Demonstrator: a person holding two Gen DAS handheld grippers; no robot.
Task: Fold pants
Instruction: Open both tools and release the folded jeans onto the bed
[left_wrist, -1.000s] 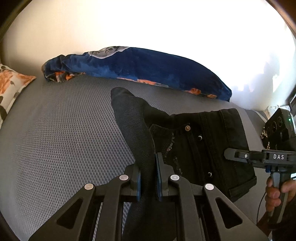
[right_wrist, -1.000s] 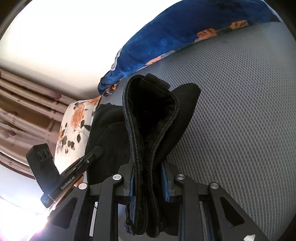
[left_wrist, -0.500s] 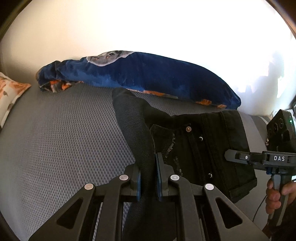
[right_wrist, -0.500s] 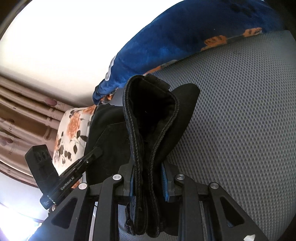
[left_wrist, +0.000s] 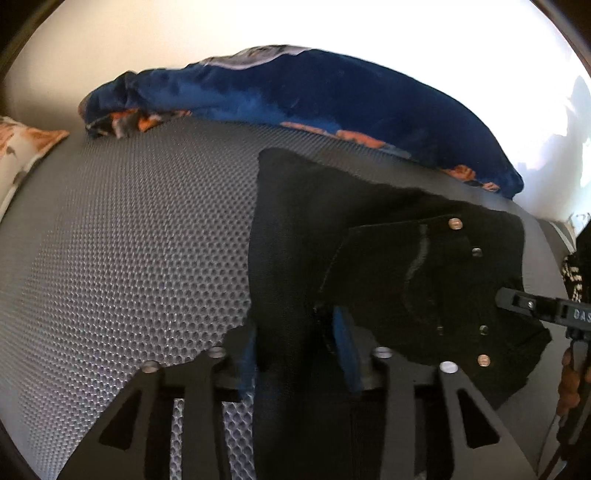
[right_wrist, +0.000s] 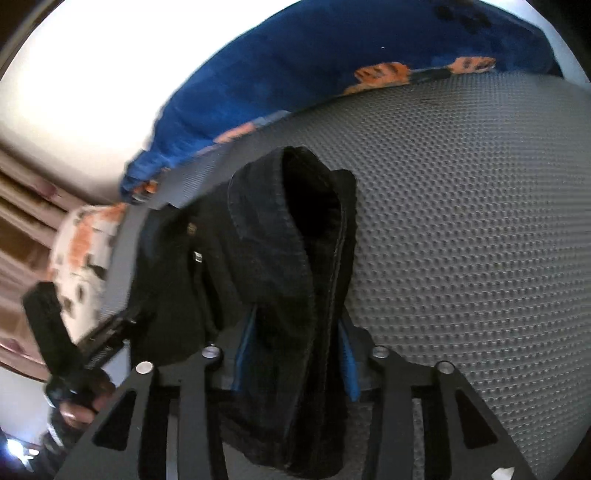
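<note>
Black pants (left_wrist: 399, 273) with metal buttons lie on the grey mesh bed surface (left_wrist: 129, 258). My left gripper (left_wrist: 295, 354) has its jaws spread apart, with a dark pant leg still lying between them. My right gripper (right_wrist: 295, 354) also stands with its jaws apart around the thick folded waistband edge of the pants (right_wrist: 295, 258), blue pads showing on both sides. The right gripper also shows at the right edge of the left wrist view (left_wrist: 546, 314). The left gripper shows at the left of the right wrist view (right_wrist: 85, 350).
A dark blue blanket (left_wrist: 332, 99) with orange print lies bunched along the far edge of the bed against a white wall. A floral pillow (left_wrist: 22, 147) sits at the left. Curtains (right_wrist: 22, 221) hang beyond the pillow.
Both grippers' jaws have spread apart from their tight hold on the pants. The pants have dropped lower and spread onto the bed. Both views have shifted and blurred.
</note>
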